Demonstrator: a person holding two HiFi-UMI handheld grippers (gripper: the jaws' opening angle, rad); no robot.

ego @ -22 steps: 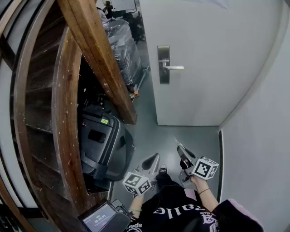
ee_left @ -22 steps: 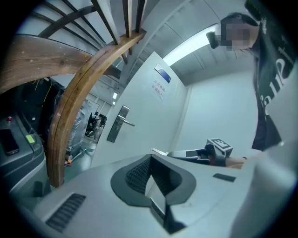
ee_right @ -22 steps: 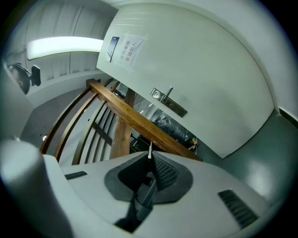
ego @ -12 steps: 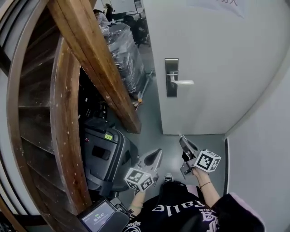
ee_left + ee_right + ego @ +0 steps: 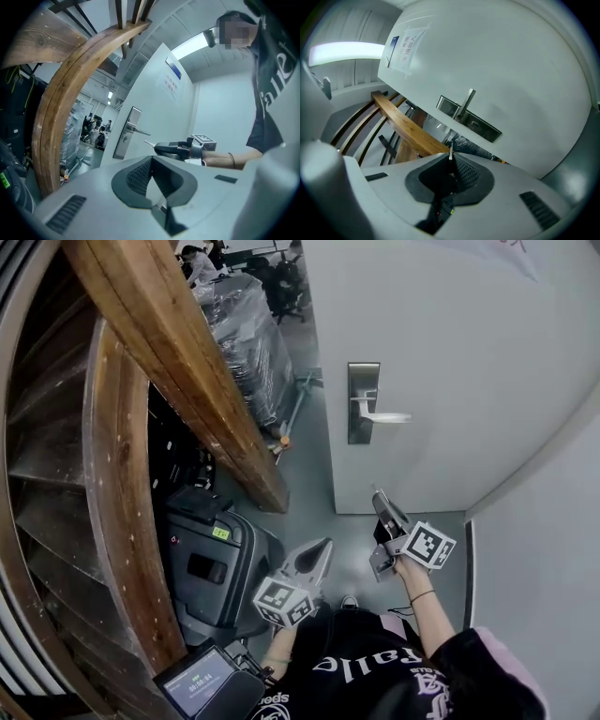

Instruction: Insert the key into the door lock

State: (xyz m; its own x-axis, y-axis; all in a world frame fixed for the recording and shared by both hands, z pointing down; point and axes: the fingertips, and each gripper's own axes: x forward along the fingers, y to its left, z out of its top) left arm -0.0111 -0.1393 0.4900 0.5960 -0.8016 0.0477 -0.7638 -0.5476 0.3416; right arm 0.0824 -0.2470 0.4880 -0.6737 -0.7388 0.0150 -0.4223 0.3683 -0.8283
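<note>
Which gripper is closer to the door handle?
Right. The right gripper, holding the key, sits below the door handle, not touching it; the left gripper is lower and farther left.

**Grey floor at the foot of a door**

A smooth grey floor (image 5: 314, 488) fills the middle of the frame and reaches a white door (image 5: 450, 352) at upper right. A dark grey machine (image 5: 211, 563) stands at lower left. A plastic-wrapped load (image 5: 239, 334) sits at top centre. A wooden stair beam (image 5: 267, 488) lands mid-frame.
</note>
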